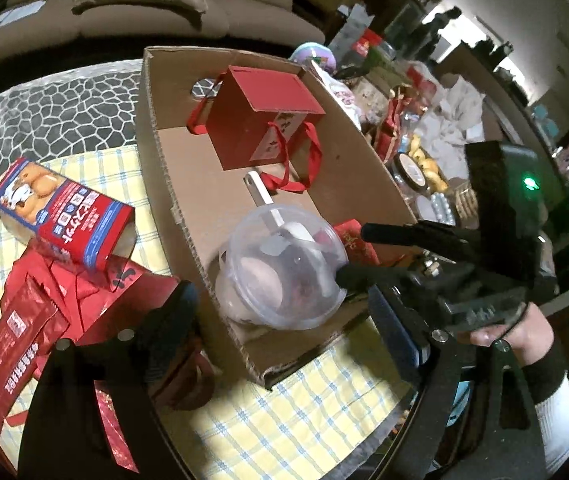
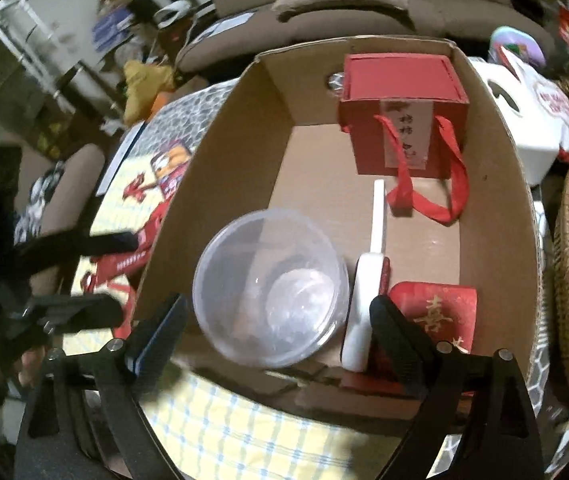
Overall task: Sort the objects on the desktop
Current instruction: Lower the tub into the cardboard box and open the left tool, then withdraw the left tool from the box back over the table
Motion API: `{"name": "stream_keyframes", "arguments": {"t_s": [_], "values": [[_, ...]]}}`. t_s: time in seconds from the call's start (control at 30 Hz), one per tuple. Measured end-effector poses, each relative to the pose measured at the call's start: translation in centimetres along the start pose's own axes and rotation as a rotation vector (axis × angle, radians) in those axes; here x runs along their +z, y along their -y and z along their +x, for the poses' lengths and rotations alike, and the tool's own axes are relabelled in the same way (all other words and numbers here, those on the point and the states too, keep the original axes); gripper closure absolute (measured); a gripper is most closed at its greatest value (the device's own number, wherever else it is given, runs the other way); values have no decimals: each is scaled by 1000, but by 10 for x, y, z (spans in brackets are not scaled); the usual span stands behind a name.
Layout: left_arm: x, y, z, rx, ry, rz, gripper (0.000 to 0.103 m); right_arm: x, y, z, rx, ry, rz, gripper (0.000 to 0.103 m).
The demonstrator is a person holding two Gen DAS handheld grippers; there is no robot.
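Note:
An open cardboard box (image 1: 172, 184) (image 2: 496, 216) stands on the yellow checked cloth. Inside it are a red gift box with ribbon handles (image 1: 260, 120) (image 2: 400, 92), a white long-handled tool (image 1: 258, 190) (image 2: 378, 216), a red envelope with a gold character (image 2: 440, 312) and a clear plastic tub (image 1: 280, 268) (image 2: 270, 288). My right gripper (image 2: 280, 312) (image 1: 354, 254) is open, its fingers on either side of the tub without pressing on it. My left gripper (image 1: 280, 296) (image 2: 120, 274) is open and empty, straddling the box's near left wall.
A red-and-blue biscuit carton (image 1: 60, 216) and several red packets (image 1: 24, 328) lie on the cloth left of the box. A white tissue box (image 2: 524, 128) and a wicker basket (image 2: 568, 280) crowd the right side. Snack jars (image 1: 416, 168) and a sofa (image 1: 140, 4) stand beyond.

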State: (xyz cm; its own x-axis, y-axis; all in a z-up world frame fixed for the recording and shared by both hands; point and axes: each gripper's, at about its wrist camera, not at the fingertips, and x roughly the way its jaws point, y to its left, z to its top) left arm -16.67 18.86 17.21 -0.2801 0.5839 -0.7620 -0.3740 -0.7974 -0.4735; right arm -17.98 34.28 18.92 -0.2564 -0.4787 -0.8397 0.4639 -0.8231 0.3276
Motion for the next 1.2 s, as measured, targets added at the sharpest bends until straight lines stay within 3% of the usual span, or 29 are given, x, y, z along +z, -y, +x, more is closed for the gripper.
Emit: {"name": "stream_keyframes", "arguments": {"t_s": [0.13,0.23,0.33,0.43,0.6,0.73,0.83,1.07,1.13,1.2], "values": [[-4,-7,-9,-6,9,-10,17,3,0,16,-20,-55,23,28],[-7,-13,-14,-17,16,-22,17,2,-5,24,-50,-76,6,33],[-9,-19,-17,-24,19,-32,17,1,-10,33,-55,-103,4,49],[-12,-22,-18,-34,19,-42,17,0,-16,37,-77,-113,-12,43],[-16,-26,-21,-33,20,-47,17,1,-13,30,-98,-118,-8,44],[-21,-29,-30,-37,31,-46,12,3,-15,10,-100,-69,-14,29],[-26,-32,-37,-35,34,-49,12,4,-20,-7,-101,-23,-16,24],[-45,-39,-63,4,51,-44,9,-4,-48,-29,-105,20,-56,20],[-52,-44,-71,25,55,-47,0,-8,-59,-29,-106,20,-76,19],[-59,-48,-81,60,61,-42,0,-12,-70,-29,-104,18,-92,18]]}}
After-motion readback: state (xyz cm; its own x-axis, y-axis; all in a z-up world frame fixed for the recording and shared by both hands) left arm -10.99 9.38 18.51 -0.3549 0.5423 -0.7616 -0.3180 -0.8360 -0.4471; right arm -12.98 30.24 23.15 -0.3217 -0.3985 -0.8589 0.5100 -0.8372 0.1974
